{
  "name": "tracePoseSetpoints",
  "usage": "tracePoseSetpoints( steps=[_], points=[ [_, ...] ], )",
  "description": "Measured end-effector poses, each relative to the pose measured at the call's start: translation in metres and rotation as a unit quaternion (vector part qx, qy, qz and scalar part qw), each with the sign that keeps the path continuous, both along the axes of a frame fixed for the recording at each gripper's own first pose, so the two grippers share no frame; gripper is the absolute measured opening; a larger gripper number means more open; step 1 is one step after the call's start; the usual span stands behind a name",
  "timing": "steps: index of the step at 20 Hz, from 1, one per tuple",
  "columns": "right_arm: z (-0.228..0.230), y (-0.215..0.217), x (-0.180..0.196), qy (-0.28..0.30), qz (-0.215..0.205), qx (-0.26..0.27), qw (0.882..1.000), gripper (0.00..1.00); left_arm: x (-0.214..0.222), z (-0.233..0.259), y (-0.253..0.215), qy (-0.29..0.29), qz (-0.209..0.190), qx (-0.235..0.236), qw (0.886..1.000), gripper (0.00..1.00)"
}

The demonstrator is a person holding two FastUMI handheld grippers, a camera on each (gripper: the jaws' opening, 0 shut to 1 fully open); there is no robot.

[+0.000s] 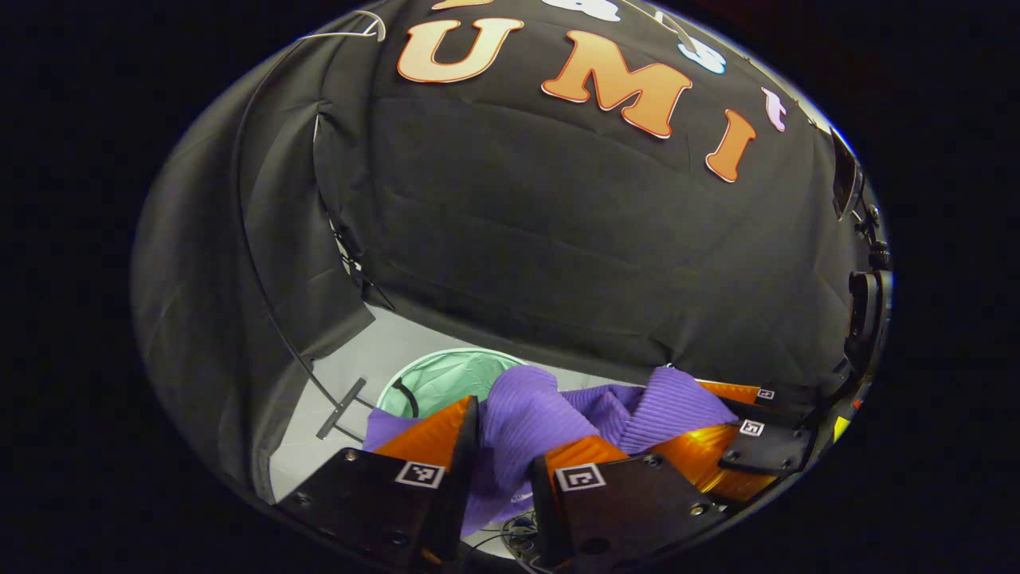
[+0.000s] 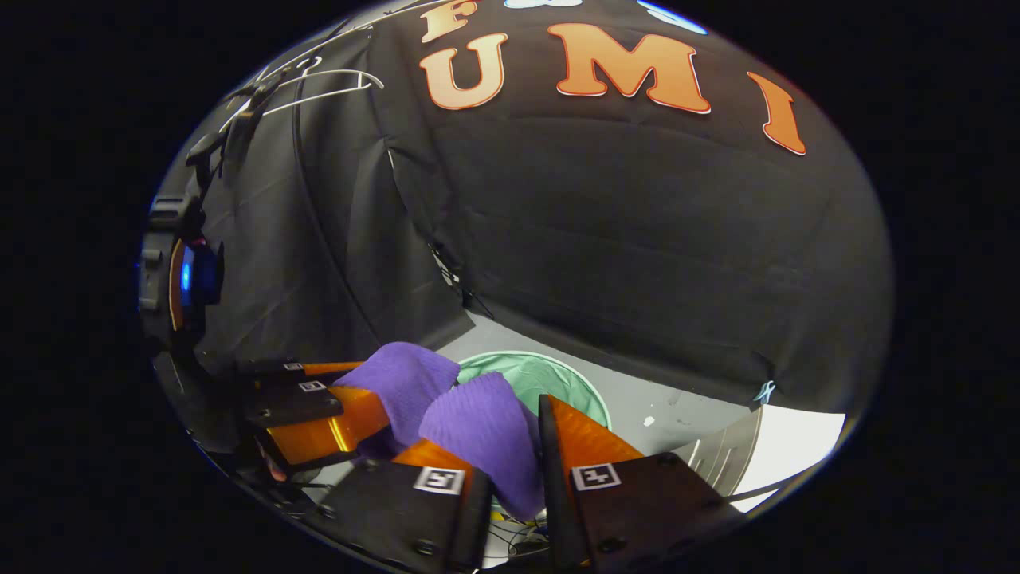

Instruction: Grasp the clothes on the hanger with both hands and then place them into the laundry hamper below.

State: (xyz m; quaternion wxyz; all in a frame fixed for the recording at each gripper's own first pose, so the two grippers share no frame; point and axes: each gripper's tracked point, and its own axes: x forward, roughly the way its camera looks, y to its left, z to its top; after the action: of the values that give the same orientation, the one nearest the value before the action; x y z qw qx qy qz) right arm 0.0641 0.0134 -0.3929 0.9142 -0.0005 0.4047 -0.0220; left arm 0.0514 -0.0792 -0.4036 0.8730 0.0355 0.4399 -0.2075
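Observation:
A purple ribbed garment [image 1: 526, 414] is stretched between both grippers, bunched and sagging above the round green laundry hamper [image 1: 434, 379] on the pale floor. In the left gripper view my left gripper [image 1: 510, 434] is shut on a thick fold of the cloth. The right gripper [image 1: 745, 422] holds the cloth's other end farther right. In the right gripper view my right gripper [image 2: 502, 438] is shut on a purple fold [image 2: 486, 434]. The left gripper [image 2: 319, 410] pinches the other fold at the left. The hamper [image 2: 558, 375] lies just beyond the cloth.
White wire hangers [image 2: 319, 80] hang at the upper left, one hanger [image 1: 351, 32] bare. A thin black rack pole with a flat foot [image 1: 341, 408] stands left of the hamper. A white sheet [image 2: 797, 438] lies on the floor at the right. Cables [image 1: 518, 530] run under the grippers.

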Motion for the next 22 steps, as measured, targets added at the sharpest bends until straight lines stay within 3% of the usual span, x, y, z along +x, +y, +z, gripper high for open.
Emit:
tracePoseSetpoints(
  steps=[1,2,5,6,7,15,18,22],
  points=[
    [-0.001,-0.001,-0.001,0.002,0.001,0.001,1.000,0.45,-0.002,-0.001,0.003,-0.001,0.000,0.007,1.000,0.42],
    [0.001,0.001,-0.002,0.000,0.005,0.005,1.000,0.58,-0.002,0.001,0.005,-0.005,0.003,0.012,1.000,0.43],
    [0.006,-0.003,-0.005,-0.005,0.007,-0.008,1.000,0.98,0.004,0.008,0.014,-0.022,0.023,0.031,0.999,0.80],
    [0.008,-0.004,-0.005,-0.008,0.009,-0.006,1.000,0.97,0.006,0.012,0.013,-0.029,0.025,0.029,0.999,0.93],
    [0.012,-0.002,-0.007,-0.013,0.010,-0.007,1.000,0.98,0.003,0.017,0.013,-0.034,0.026,0.026,0.999,0.95],
    [0.082,-0.005,-0.003,-0.098,0.002,0.006,0.995,0.98,0.008,0.090,0.006,-0.127,0.046,-0.001,0.991,0.95],
    [0.141,-0.012,0.003,-0.160,0.005,0.005,0.987,0.98,0.013,0.138,0.008,-0.184,0.074,-0.013,0.980,0.95],
    [0.232,-0.019,-0.004,-0.247,0.035,-0.009,0.968,0.98,0.007,0.215,0.004,-0.262,0.122,-0.042,0.956,0.94]
  ],
)
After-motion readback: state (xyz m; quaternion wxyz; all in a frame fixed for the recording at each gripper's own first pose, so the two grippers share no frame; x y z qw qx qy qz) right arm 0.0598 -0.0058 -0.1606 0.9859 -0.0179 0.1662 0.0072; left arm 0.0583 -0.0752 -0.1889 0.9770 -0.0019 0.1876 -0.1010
